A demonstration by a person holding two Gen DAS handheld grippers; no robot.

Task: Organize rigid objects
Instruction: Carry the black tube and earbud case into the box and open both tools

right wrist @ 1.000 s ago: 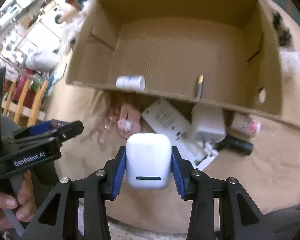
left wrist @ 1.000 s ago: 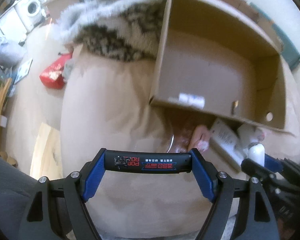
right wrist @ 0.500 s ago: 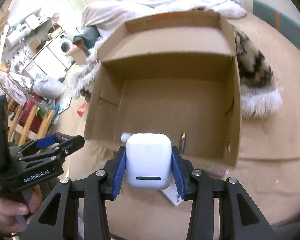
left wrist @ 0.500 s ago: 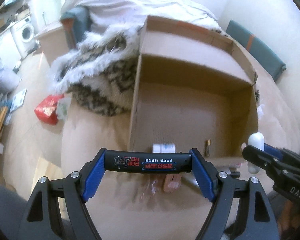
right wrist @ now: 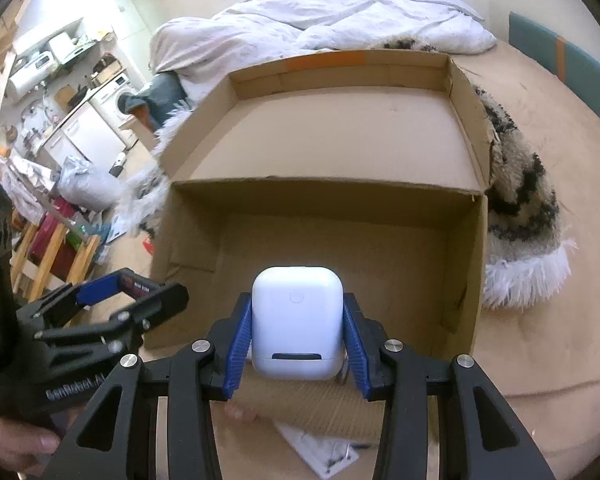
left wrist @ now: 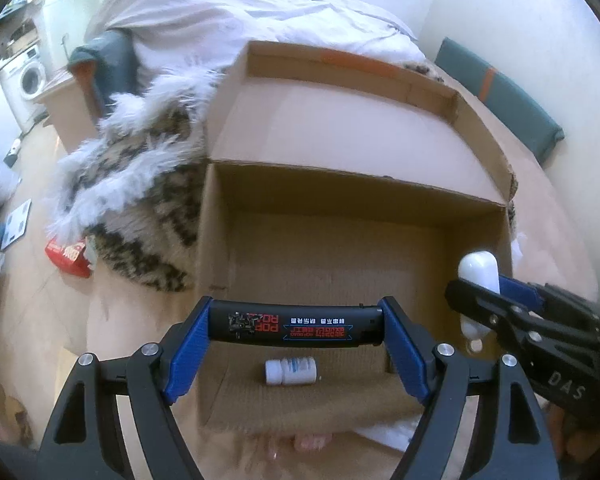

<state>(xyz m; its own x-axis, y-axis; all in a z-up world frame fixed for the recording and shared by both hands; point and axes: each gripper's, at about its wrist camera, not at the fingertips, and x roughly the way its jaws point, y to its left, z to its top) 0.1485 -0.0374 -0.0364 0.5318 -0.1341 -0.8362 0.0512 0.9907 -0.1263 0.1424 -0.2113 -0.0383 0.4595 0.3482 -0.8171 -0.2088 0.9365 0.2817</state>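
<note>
Earbud case [right wrist: 297,322], white and smooth, sits clamped flat-side up between the blue pads of the right gripper [right wrist: 297,334], above the near part of the cardboard box [right wrist: 466,264], so a release would likely drop it inside. Beside it, the left gripper [left wrist: 296,326] holds a black lighter [left wrist: 296,326] by its ends, crosswise, also over the box. Below the lighter a small white pill bottle [left wrist: 290,371] already lies on the box floor.

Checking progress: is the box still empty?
No, a small white bottle already lies on the floor of the box, near its front wall.
</note>
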